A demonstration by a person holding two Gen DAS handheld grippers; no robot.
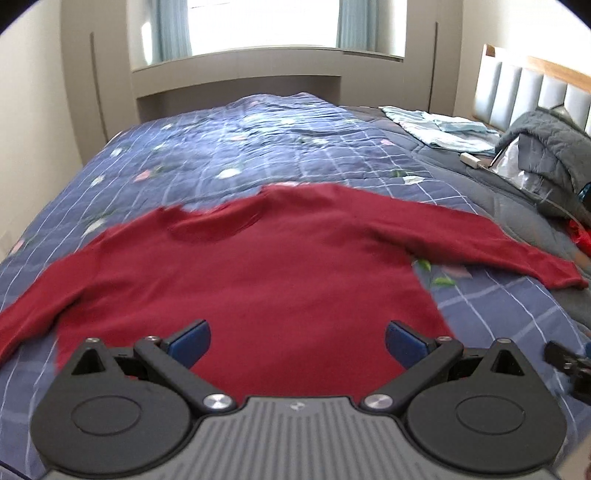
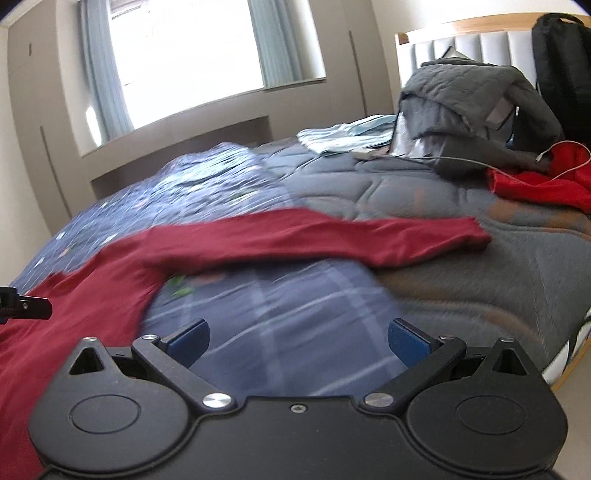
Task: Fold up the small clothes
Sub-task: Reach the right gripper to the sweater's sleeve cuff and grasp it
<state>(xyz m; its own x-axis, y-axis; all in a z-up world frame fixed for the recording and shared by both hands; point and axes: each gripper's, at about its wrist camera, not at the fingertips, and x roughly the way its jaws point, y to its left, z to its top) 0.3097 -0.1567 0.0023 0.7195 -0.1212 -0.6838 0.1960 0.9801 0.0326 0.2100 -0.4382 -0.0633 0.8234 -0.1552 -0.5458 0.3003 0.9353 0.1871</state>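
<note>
A dark red long-sleeved sweater (image 1: 258,266) lies spread flat on the near part of the bed, its hem toward the cameras and its neck toward the far window, both sleeves stretched out sideways. The right sleeve (image 1: 480,240) runs off to the right, and its cuff rests on the grey quilted cover (image 2: 461,295), while the body lies on a blue checked quilt (image 1: 258,147) with small flower prints. The left gripper (image 1: 297,341) hovers just above the sweater's near hem, its blue-padded fingers (image 1: 190,341) spread wide apart with only red cloth showing between them; they grip nothing. The right gripper (image 2: 298,341) is to the right of the sweater's body, over bare blue quilt near the bed's edge, its fingers (image 2: 408,341) equally wide apart and empty. In the right wrist view, a dark part of the left gripper shows at the far left edge, over the sweater. Farther off on the right side of the bed, a folded pale blue garment (image 1: 443,127) lies flat, and next to it a grey quilted jacket (image 2: 472,96) is heaped near the padded headboard (image 1: 535,88). A bright red garment (image 2: 546,181) with a white cable (image 2: 569,166) across it lies beside the jacket, and a black backpack (image 2: 561,66) leans against the headboard. Beyond the bed, a bright window (image 1: 264,22) with pale blue curtains fills the far wall.
</note>
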